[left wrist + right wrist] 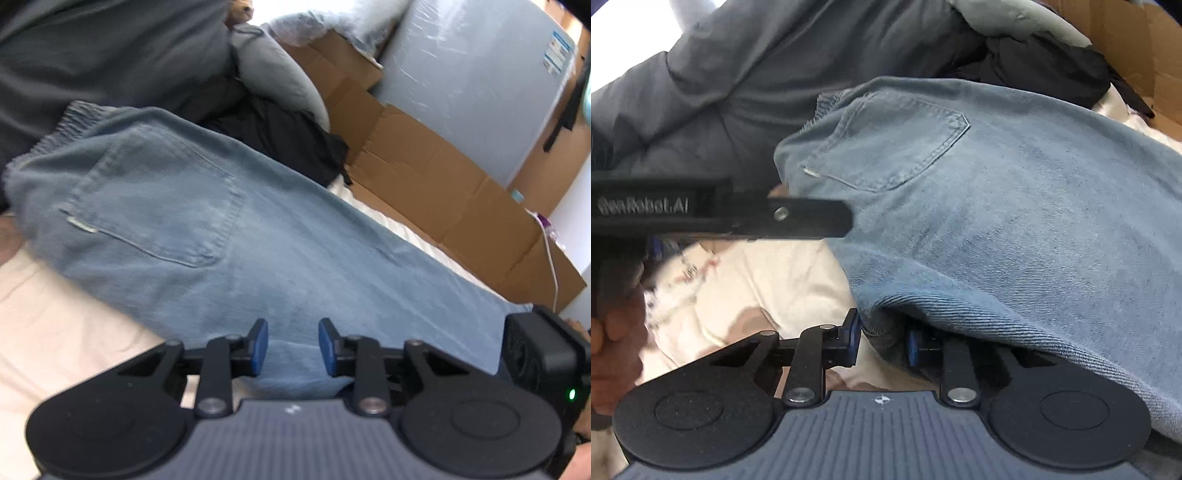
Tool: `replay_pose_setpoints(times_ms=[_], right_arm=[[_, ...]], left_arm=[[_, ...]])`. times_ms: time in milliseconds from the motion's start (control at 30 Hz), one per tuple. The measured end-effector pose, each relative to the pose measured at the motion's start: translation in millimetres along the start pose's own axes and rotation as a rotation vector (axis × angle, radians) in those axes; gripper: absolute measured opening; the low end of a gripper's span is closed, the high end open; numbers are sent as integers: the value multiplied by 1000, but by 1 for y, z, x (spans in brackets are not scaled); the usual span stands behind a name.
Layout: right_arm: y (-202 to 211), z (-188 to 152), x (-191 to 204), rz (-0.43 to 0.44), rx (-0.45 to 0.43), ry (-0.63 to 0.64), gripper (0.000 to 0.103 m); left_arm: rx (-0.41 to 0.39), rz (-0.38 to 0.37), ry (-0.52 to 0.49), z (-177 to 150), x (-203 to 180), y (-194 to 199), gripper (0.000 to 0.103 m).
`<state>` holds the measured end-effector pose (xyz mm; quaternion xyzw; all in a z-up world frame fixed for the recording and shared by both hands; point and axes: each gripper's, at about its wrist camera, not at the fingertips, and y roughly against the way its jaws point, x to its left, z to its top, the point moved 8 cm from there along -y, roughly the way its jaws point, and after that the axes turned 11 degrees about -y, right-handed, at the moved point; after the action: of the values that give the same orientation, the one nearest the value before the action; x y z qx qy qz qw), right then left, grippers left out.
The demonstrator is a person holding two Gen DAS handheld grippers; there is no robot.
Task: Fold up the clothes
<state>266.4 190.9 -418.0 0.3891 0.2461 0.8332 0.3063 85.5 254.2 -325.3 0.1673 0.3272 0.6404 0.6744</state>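
The light-blue denim jeans [207,221] lie spread across a cream bed sheet [55,314], waistband and back patch pocket at the far end, next to a dark grey quilted cover [92,55].

Left claw [293,347]: the blue pads [260,343] stand apart on either side of a raised fold of denim. Contact between pads and cloth cannot be confirmed, so the state of this claw cannot be told.

Right claw [882,341]: closed on a thick rolled edge of the jeans [960,184] — the fabric bunches between the pads and drapes over the right finger, hiding most of it.

Denim condition: faded, visible twill weave, frayed waistband, small pale tag beside the pocket.

Both views are blurred. In the right wrist view the other black handheld device [720,214] crosses the frame, its printed label only partly legible; a hand [609,332] is cut off at the left edge.
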Motion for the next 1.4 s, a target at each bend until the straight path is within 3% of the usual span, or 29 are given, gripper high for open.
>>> replay_pose_setpoints(times_ms=[167, 367, 567, 767, 900, 1100, 1400], right_arm=[[8, 7, 2, 23, -32, -149, 25], [4, -7, -2, 8, 1, -171, 28], [19, -20, -3, 19, 58, -183, 29], [64, -36, -9, 17, 87, -156, 44], [89, -31, -25, -40, 46, -146, 49], [112, -10, -52, -172, -48, -97, 49], [105, -18, -108, -328, -17, -94, 48]], left_arm=[[0, 61, 30, -7, 23, 13, 32], [12, 98, 51, -11, 37, 13, 32], [22, 52, 1, -6, 15, 3, 32], [48, -20, -46, -9, -12, -8, 32], [72, -46, -80, -15, -27, -11, 32], [97, -47, -112, -21, -39, -18, 31], [162, -31, -138, -36, -42, -41, 28]])
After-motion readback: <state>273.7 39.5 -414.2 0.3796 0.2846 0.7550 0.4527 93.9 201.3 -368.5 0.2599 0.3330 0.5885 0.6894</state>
